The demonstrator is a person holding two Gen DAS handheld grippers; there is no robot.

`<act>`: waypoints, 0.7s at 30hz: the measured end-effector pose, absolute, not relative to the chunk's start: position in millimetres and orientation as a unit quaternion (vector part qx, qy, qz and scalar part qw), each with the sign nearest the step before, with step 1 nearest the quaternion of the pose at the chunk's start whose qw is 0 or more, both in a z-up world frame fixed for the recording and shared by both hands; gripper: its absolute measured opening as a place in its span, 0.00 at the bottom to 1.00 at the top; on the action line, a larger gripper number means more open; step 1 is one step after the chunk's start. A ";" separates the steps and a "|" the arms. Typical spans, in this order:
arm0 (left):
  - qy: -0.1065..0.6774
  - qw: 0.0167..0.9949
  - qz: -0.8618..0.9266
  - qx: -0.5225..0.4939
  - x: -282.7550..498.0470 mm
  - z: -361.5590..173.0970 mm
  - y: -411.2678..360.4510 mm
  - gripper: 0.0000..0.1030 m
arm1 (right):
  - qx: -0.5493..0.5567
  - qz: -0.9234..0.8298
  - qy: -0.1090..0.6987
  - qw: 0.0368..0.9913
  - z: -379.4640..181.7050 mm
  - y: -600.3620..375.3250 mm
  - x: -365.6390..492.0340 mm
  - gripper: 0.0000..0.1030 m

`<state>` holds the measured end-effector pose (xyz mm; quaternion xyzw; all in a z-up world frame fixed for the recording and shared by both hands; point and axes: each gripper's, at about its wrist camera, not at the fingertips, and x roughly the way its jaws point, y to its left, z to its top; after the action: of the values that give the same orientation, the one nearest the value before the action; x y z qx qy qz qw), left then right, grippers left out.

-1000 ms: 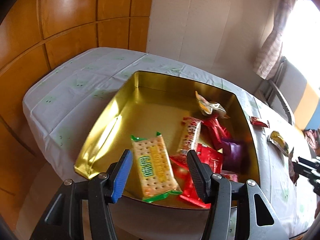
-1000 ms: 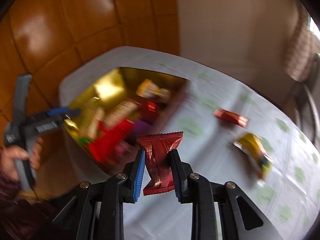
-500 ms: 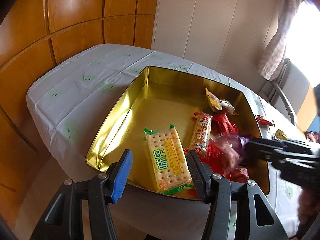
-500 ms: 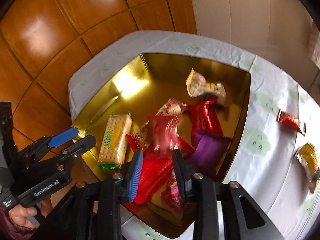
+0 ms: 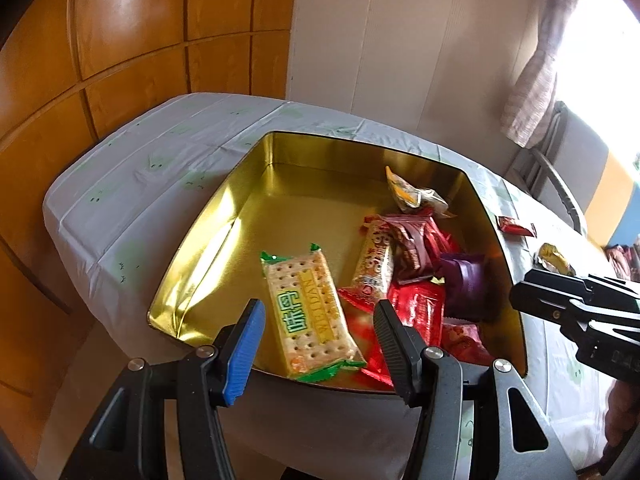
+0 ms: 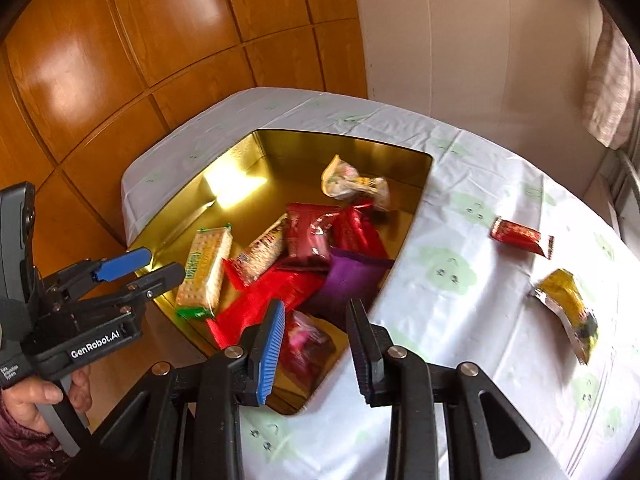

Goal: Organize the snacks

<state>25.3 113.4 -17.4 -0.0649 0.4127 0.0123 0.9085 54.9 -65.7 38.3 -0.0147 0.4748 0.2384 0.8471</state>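
A gold tin (image 5: 256, 184) (image 6: 280, 148) on the table holds several snacks: a cracker pack (image 5: 306, 308) (image 6: 202, 270), a dark red pack (image 6: 310, 236) (image 5: 412, 242), a purple pack (image 6: 348, 280) (image 5: 464, 284), red packs and a pale bag (image 6: 352, 186). My left gripper (image 5: 318, 350) is open and empty over the tin's near edge. My right gripper (image 6: 316, 346) is open and empty above the tin's near corner. A red pack (image 6: 522, 236) (image 5: 516, 226) and a yellow pack (image 6: 568, 300) (image 5: 554, 258) lie on the tablecloth to the right.
The table has a white cloth with green prints (image 6: 452, 272). Wood panel walls (image 6: 120, 60) stand behind and left of it. A chair (image 5: 560, 188) and a curtain (image 5: 532, 92) are at the far right. The left gripper (image 6: 136, 274) shows at the tin's left edge.
My right gripper carried the dark red pack over the tin and let it go; it now lies among the snacks. The right gripper has opened wider and pulled back. The left gripper stayed open.
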 end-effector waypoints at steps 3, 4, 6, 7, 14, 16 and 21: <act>0.413 0.909 0.008 -0.057 24.7 -16.4 106.9 0.56 | -0.013 0.232 0.470 0.851 38.4 -71.5 49.0 0.31; 0.413 0.909 0.006 -0.056 24.5 -16.1 105.2 0.56 | -0.012 0.230 0.469 0.853 38.5 -73.2 47.4 0.31; 0.414 0.909 0.003 -0.051 23.9 -15.6 101.4 0.56 | -0.012 0.227 0.465 0.855 39.8 -75.7 44.4 0.31; 0.414 0.909 0.002 -0.049 23.6 -15.1 99.8 0.56 | -0.012 0.226 0.464 0.856 40.0 -76.5 43.6 0.31; 0.415 0.909 -0.003 -0.039 22.2 -13.3 92.0 0.56 | -0.016 0.215 0.458 0.863 42.0 -85.2 39.9 0.32; 0.415 0.909 -0.005 -0.036 22.2 -13.3 89.8 0.56 | -0.020 0.211 0.456 0.864 42.3 -88.4 38.9 0.31; 0.414 0.909 -0.008 -0.031 21.6 -12.4 85.6 0.59 | -0.021 0.200 0.457 0.866 41.4 -101.0 39.1 0.32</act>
<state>21.6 85.6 -12.4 -0.0312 0.4145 -0.0082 0.9095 39.1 -101.0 41.4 -0.0214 0.4573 0.1997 0.8663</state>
